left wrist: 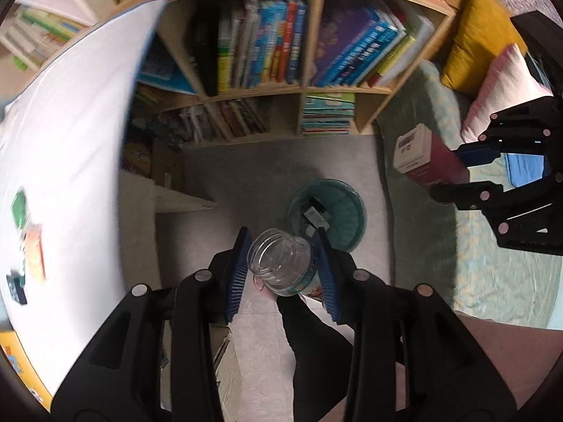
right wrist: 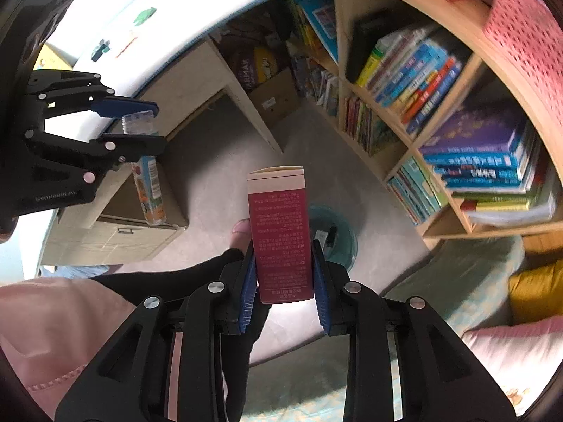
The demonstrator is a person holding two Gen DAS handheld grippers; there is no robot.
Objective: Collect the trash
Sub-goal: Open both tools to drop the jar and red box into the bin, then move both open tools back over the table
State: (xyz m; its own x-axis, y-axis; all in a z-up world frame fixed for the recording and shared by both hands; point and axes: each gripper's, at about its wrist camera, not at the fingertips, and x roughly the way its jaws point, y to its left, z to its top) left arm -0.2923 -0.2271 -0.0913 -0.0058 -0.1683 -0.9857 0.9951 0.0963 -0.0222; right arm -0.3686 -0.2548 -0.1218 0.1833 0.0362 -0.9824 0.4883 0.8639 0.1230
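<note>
1. The books (left wrist: 267, 42) on the shelves are smeared by motion; no title can be read.
2. The small things (left wrist: 24, 246) on the white tabletop (left wrist: 70, 123) are blurred past telling.
3. The bottle (left wrist: 281, 263) covers part of the bin (left wrist: 334, 211).
4. The print on the box (right wrist: 281, 239) is too small to read.
5. The frame's edge cuts off the pink basket (right wrist: 520, 35).

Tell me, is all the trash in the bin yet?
Not yet. The teal bin on the floor already holds some dark scraps. The left gripper holds an empty clear bottle, and the right gripper holds a red carton. Both are above the bin, undropped. Small bits remain on the white table.
</note>
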